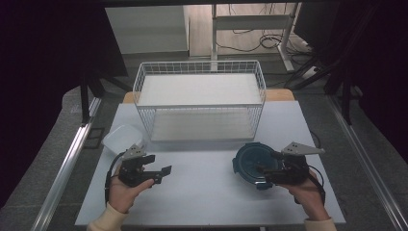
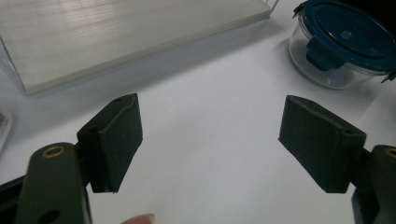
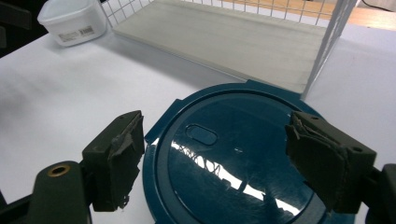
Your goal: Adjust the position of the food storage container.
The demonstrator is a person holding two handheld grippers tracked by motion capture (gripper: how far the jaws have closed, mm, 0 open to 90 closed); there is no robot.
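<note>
At the far left of the white surface (image 1: 202,192), a white plastic tub (image 1: 121,137) is seen just behind the left tool (image 1: 163,174). The left tool is held released, its 2 jaws spread wide over bare surface with nothing between them. A white wire basket (image 1: 199,98) is set at the middle rear. To the right, a round glass container with a blue lid (image 1: 252,161) is placed in front of the basket's right corner. The right tool (image 1: 262,174) is held released directly above the lid's near edge; in the right gripper view the lid (image 3: 233,163) is framed between the 2 spread jaws, ungripped.
</note>
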